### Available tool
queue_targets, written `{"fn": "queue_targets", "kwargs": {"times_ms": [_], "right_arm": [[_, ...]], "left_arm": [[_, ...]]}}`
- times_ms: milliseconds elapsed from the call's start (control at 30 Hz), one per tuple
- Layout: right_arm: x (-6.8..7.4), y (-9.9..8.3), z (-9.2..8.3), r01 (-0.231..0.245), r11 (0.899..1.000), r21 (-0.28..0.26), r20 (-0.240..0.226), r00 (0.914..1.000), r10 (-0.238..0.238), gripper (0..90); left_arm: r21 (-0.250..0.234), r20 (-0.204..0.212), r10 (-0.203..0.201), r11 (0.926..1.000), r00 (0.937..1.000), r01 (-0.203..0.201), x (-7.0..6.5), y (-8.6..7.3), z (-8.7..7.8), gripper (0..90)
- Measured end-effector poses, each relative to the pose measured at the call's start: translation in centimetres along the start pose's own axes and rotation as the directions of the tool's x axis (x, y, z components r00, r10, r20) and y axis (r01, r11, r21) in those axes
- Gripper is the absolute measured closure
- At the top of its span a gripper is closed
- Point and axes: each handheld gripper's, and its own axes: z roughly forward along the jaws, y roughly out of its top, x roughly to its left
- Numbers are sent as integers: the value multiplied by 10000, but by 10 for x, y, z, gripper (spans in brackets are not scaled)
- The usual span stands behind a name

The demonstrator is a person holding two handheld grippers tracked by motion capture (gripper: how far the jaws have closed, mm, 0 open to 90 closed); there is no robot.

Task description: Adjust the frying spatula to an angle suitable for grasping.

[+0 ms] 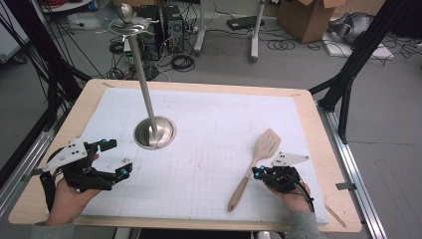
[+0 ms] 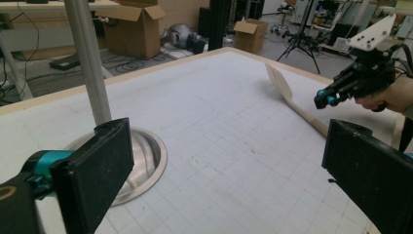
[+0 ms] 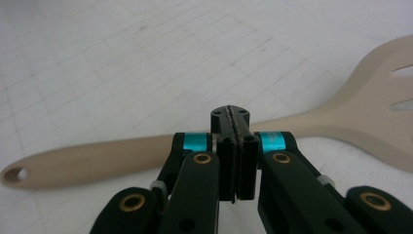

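Wooden and pale, the slotted spatula (image 1: 255, 167) is lying flat on the white gridded mat (image 1: 199, 164) covering the table (image 1: 318, 164), toward its right side, blade pointing away from the person. The right tongs (image 1: 256, 173) are sitting with jaws pressed together on nothing, their tips just beside the spatula's handle at mid-length. The left tongs (image 1: 115, 158) are hovering well apart with jaws spread wide and empty, near the round steel base (image 1: 155, 132) of an upright metal pole (image 1: 142, 69).

Each black hand-held gripper (image 1: 110, 158) carries teal jaw collars, brass screws and a grey three-cornered plate.
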Motion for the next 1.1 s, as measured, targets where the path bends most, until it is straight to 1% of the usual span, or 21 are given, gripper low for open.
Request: {"fn": "queue_targets", "kwargs": {"times_ms": [67,100,133,267,467,500,533,667,767,833,867,900,1000,1100], "right_arm": [[2,-1,0,88,9999,80,-29,10000,-88,900],[5,-3,-1,200,9997,140,-190,9996,-197,900],[7,-4,-1,171,9997,166,-274,9995,-166,900],[13,-7,-4,390,9988,285,-600,9975,-373,900],[17,-12,-3,509,9972,544,-728,9962,-469,900],[19,-13,-2,566,9968,568,-822,9953,-518,900],[20,-14,-2,532,9966,635,-878,9950,-475,900],[23,-14,2,669,9945,800,-949,9937,-593,900],[25,-16,6,736,9924,989,-1172,9912,-619,900],[27,-16,8,815,9920,960,-1281,9894,-689,900],[27,-15,9,791,9920,985,-1395,9881,-650,900],[28,-15,9,856,9916,969,-1336,9884,-723,900],[29,-13,12,776,9937,807,-1366,9884,-661,900],[30,-10,14,672,9955,666,-1337,9893,-579,900]], "left_arm": [[-28,37,7,10000,10000,-7,0,1,1,52],[-47,120,11,10000,9999,-10,1,2,4,52],[-46,154,29,10000,9999,-28,1,3,5,52],[-68,265,29,10000,9996,-27,2,4,11,52],[-47,392,28,10000,9992,-26,3,5,18,52],[-40,423,20,10000,9991,-18,2,5,19,52],[-18,425,13,10000,9991,-12,2,5,20,52],[22,423,5,10000,9991,-6,3,4,20,52],[-4,379,7,10000,9993,-7,4,4,18,52],[-2,365,-29,10000,9993,29,5,4,17,52],[-20,331,-36,10000,9994,36,5,4,17,52],[1,331,-25,10000,9994,25,5,4,16,52],[-7,272,-86,10000,9996,87,5,3,15,52],[21,205,-42,10000,9998,42,5,2,13,52]]}}
